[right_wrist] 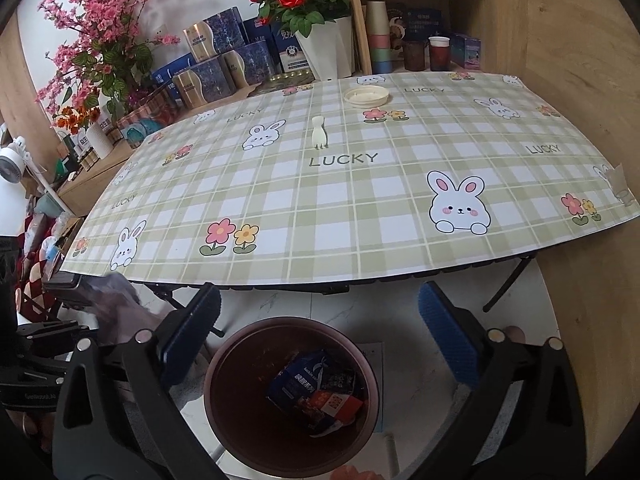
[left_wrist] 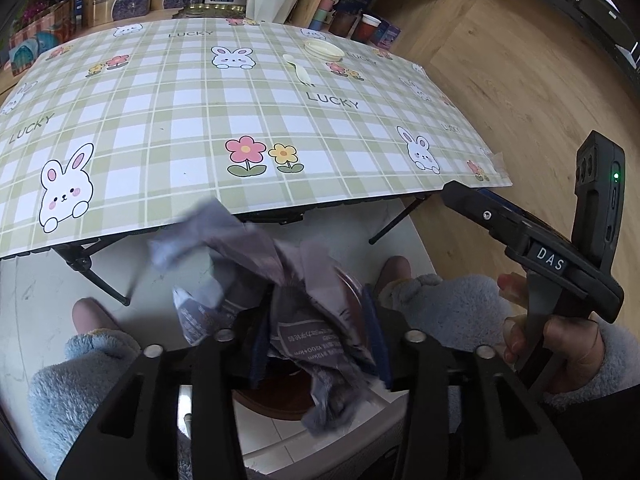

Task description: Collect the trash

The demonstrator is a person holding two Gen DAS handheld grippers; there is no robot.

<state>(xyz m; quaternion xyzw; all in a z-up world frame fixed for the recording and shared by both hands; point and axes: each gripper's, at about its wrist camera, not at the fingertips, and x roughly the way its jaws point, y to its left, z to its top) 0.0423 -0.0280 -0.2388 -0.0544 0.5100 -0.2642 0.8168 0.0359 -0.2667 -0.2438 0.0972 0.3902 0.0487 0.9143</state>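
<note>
Crumpled grey wrapper (left_wrist: 280, 300) sits clamped between the blue pads of the left claw (left_wrist: 316, 344), its creased folds spilling out ahead of and beside the fingers. Directly below that claw shows the brown rim of the trash bin (right_wrist: 292, 396). The right claw (right_wrist: 320, 332) hangs with its fingers wide apart and nothing between them, directly above the bin, where a blue packet (right_wrist: 304, 376) and an orange one lie. Ahead of both claws runs the counter (right_wrist: 360, 208) edge under a plaid bunny cloth; farther on it lie a small white fork (right_wrist: 319, 132) and a shallow white lid (right_wrist: 366, 96).
</note>
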